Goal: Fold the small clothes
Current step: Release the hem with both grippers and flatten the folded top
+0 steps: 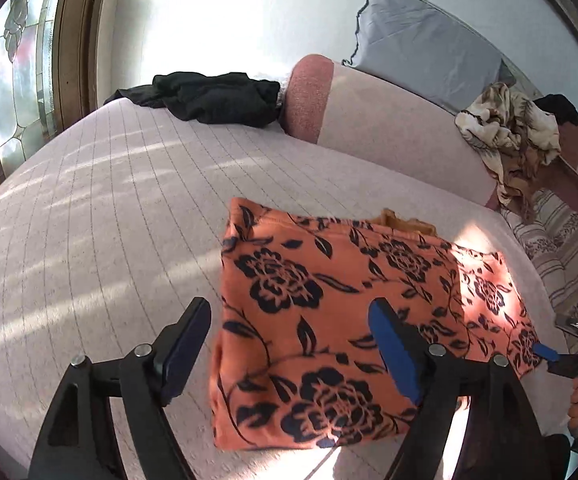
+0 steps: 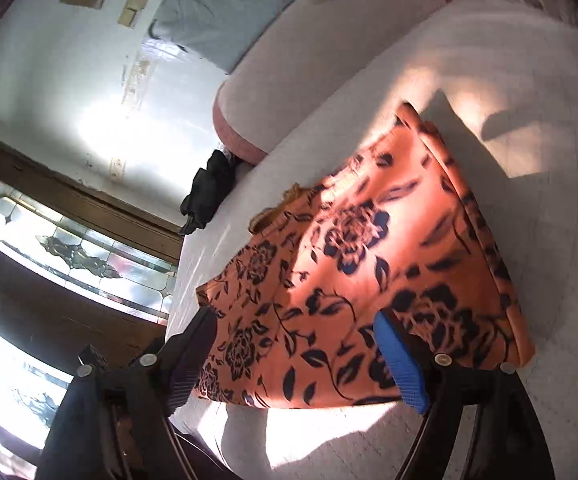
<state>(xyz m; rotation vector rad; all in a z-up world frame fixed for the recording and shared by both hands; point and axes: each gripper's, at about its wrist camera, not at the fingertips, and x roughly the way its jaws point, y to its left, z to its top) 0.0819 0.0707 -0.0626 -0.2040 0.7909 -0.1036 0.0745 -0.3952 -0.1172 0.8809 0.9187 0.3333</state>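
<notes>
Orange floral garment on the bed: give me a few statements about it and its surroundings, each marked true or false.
1. The orange floral garment lies folded into a compact block on the pale bed cover. True.
2. The left gripper is clamped on the garment. False: its jaws stand open, nothing pinched between them.
3. A black garment lies crumpled at the far side of the bed. True.
4. The right gripper holds a corner of the garment lifted in the air. False: its jaws are open and the garment lies flat.
5. A grey pillow leans against the wall. True.
</notes>
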